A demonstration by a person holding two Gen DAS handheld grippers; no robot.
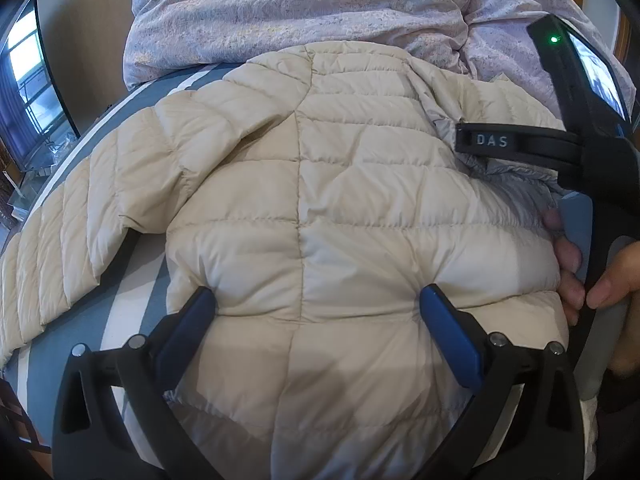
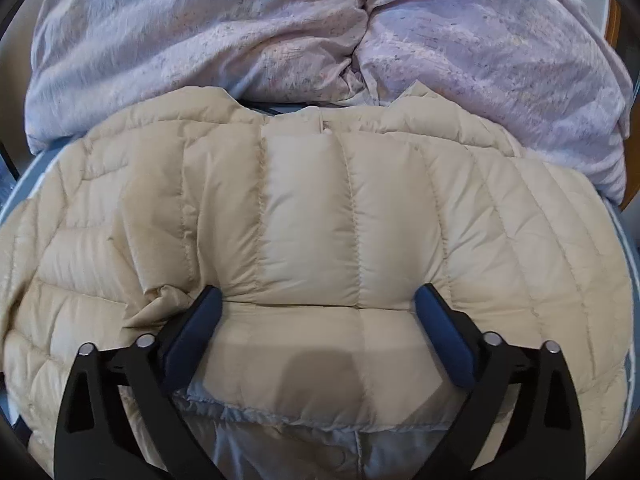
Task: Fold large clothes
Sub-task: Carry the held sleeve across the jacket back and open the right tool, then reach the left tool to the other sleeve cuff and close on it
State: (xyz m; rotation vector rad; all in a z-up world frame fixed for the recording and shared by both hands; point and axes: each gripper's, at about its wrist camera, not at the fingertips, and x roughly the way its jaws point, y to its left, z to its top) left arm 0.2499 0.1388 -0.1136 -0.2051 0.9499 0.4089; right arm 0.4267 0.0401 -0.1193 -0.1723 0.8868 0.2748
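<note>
On the bed (image 1: pixel 132 280), over a blue-and-white striped cover, lies the cream quilted jacket (image 1: pixel 304 200), puffy side up, with a rumpled lilac duvet (image 2: pixel 280 32) bunched just beyond it. Both sets of tongs stand wide with nothing pinched between them: the left tongs (image 1: pixel 318 306) press their blue tips down into the padding, and the right tongs (image 2: pixel 318 304) do the same on their part of the jacket, the quilting bulging up between the tips. From the left wrist view, the right device shows at the far right edge in a person's hand (image 1: pixel 580 276). As for progress, I judge the fold to be partway: one sleeve (image 1: pixel 80 216) lies out flat to the side, and a strip of grey lining (image 2: pixel 320 440) shows at the near hem, so part of the body seems turned over while the rest is left to bring in and flatten
</note>
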